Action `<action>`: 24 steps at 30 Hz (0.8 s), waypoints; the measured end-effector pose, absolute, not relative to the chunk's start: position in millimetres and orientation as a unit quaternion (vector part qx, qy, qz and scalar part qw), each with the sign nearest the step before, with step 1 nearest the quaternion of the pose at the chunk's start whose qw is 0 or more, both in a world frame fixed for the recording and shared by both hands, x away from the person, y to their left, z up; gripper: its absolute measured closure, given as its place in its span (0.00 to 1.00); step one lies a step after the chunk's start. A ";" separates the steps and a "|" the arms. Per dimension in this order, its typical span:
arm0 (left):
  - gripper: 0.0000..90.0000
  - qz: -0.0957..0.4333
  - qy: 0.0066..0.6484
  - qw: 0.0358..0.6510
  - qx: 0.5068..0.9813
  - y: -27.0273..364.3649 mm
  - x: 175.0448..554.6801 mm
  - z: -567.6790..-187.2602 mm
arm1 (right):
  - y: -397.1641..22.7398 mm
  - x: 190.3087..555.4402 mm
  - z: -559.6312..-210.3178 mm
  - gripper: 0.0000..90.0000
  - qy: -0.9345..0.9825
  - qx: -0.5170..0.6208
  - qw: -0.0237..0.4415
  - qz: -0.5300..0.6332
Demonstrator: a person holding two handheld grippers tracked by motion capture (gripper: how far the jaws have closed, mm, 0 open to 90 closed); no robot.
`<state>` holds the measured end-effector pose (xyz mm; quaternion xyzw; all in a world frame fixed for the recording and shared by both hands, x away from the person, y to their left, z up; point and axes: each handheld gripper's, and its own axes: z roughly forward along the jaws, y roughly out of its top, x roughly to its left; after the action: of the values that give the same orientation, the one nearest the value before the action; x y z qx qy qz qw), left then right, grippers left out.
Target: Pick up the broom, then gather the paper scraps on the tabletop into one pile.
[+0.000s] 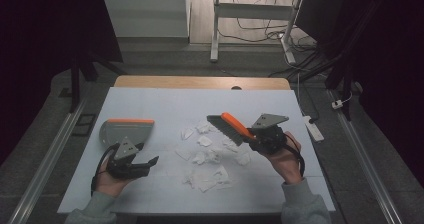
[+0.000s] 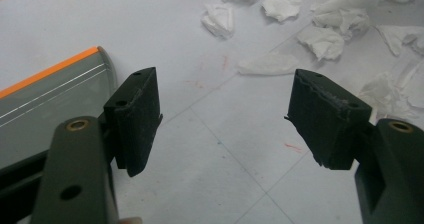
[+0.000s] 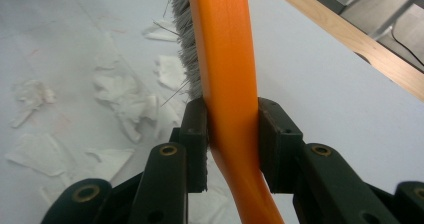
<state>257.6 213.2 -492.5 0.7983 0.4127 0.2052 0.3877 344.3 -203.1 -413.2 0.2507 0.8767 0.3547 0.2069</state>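
Floor [image 1: 165,59]: grey, cables trailing at right;
Furniture: white desk frame [image 1: 216,29] behind;
Light: dim, dark sides

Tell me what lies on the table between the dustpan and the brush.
In the high view, between the dustpan at left and the brush clamped in the right gripper, there is bare white table, then the nearest scraps of torn paper.
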 end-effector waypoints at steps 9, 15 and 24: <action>0.29 0.194 0.418 0.377 0.803 218.6 261.0 -496.2 | -216.7 352.1 -413.2 0.75 0.869 0.283 0.225 0.338; 0.28 0.186 0.416 0.370 0.810 220.5 259.8 -501.2 | -226.3 362.9 -415.6 0.75 0.862 0.316 0.239 0.316; 0.28 0.190 0.428 0.370 0.802 233.8 256.6 -505.8 | -212.1 410.6 -421.3 0.75 0.874 0.350 0.225 0.250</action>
<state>256.6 233.8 -505.8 0.8024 0.4278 0.1904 0.3699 410.6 -212.1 -421.3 0.3498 0.8745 0.2497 0.2249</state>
